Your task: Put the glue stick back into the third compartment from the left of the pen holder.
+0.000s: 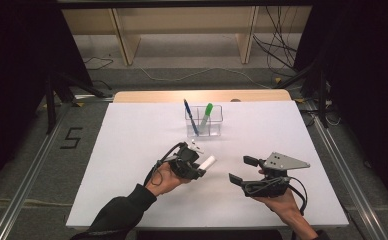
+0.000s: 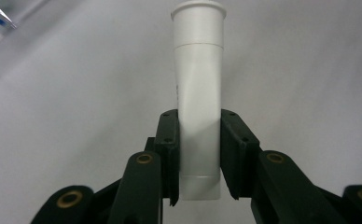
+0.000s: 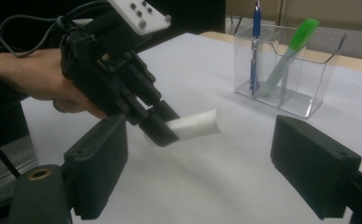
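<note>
White paper covers the table [image 1: 132, 165] in front of you, with dark floor and wooden shelving beyond it. Your left gripper [image 1: 198, 171] is clamped on a short white plastic cylinder with a capped end [image 1: 208, 162]; in the left gripper view both pads press its flat lower end and its long axis runs straight out ahead of the jaws. Seen from above, that free end points toward your right gripper [image 1: 239, 172], which waits just beside it with jaws spread wide and nothing between them. From the right gripper view the cylinder [image 3: 195, 125] lies tilted slightly upward, off the paper, its cap nearest that gripper. A handover or cap pull looks likely next, and the right hand is well placed. Farther back stands a clear plastic divided holder [image 1: 217, 131] holding a blue pen [image 1: 190, 117] and a green-capped marker [image 1: 206, 116], both leaning upright.
</note>
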`<state>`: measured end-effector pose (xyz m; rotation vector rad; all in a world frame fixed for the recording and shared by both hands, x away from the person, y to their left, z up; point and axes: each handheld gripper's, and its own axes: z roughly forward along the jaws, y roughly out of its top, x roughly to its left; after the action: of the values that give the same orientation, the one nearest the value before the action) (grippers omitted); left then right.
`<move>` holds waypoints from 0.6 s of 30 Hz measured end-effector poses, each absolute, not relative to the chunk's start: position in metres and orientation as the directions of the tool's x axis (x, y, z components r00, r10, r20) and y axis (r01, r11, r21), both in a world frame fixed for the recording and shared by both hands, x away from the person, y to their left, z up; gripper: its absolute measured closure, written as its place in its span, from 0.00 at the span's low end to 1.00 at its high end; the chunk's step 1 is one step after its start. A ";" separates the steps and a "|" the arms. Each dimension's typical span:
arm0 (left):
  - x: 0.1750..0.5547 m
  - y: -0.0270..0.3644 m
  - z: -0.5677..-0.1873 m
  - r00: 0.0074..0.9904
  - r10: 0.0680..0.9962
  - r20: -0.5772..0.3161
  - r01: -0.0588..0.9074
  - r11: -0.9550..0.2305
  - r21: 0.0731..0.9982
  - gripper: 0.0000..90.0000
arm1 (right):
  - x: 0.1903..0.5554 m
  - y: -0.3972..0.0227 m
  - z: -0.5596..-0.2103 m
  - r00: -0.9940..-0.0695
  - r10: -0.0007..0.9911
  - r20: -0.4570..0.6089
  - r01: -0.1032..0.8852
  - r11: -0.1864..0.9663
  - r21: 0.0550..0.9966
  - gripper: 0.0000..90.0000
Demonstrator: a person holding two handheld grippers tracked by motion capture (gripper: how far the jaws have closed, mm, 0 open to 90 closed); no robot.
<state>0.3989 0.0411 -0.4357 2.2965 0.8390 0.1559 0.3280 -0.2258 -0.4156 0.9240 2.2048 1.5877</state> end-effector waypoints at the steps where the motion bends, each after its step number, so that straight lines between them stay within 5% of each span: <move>1: 0.399 0.042 -0.434 0.784 0.611 -0.113 0.525 -0.554 0.646 0.78 | 0.328 -0.226 -0.415 -0.754 0.639 0.153 0.343 0.183 0.921 0.22; 18: 0.387 0.055 -0.421 0.742 0.651 -0.158 0.483 -0.357 0.799 0.78 | 0.341 -0.212 -0.420 -0.719 0.619 0.316 0.443 0.058 0.895 0.23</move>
<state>0.3872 0.0553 -0.4210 2.0248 0.8575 0.2314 0.3412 -0.2115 -0.4201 1.1005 2.1682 1.7386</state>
